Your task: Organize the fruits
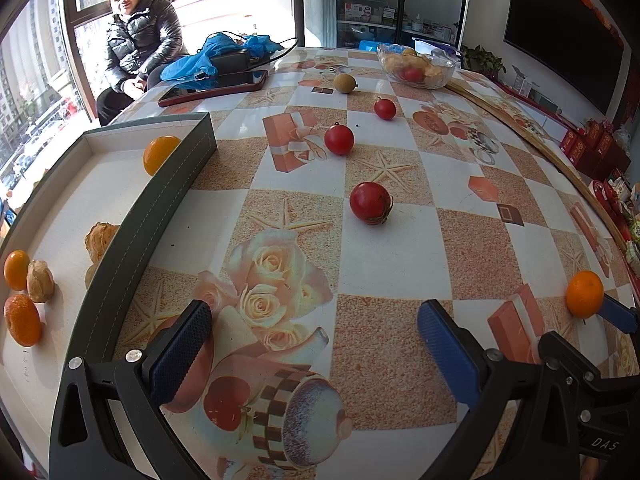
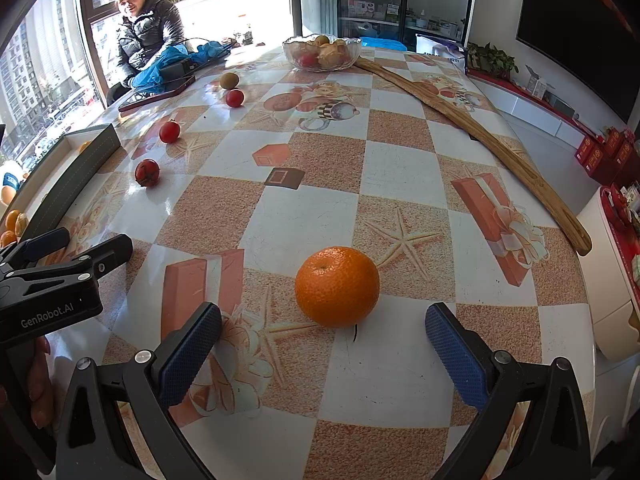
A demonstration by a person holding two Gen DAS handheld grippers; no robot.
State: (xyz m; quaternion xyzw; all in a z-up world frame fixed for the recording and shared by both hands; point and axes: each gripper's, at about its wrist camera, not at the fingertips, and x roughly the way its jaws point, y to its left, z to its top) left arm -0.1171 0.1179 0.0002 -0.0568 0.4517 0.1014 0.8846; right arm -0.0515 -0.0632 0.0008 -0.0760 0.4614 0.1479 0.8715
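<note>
Large table (image 2: 400, 168) covered with a glossy checkered oilcloth of white and sandy orange squares, printed with starfish, roses and gift boxes. Along its left side, a shallow rectangular tray with dark grey-green walls and a white floor (image 1: 176, 184), holding three orange mandarins (image 1: 160, 154) and several pale brown, wrinkled fruits (image 1: 40, 282). Along the far right edge, a long curved wooden strip (image 2: 480, 136). At the far end, a clear glass bowl (image 2: 322, 54) filled with mixed fruit, a blue plastic bag (image 1: 200, 60), and a dark-screened tablet in a red case (image 1: 212, 86) lying flat. Behind the table, a seated person in a shiny black puffer jacket (image 1: 138, 40).

Left gripper with black arms and blue textured pads (image 1: 314, 344), jaws spread wide, empty, hovering over the rose print just beside the tray wall. Right gripper of the same build (image 2: 322, 348), jaws likewise spread wide and empty, aimed at a loose round orange mandarin (image 2: 337, 286) resting on the cloth just ahead of the pads, between them but not touched.

Out on the open cloth, well apart from one another: three small red round fruits in a rough line, nearest (image 1: 370, 202), middle (image 1: 339, 140), farthest (image 1: 385, 109), and beyond them one brownish-green round fruit (image 1: 345, 83) near the glass bowl.
</note>
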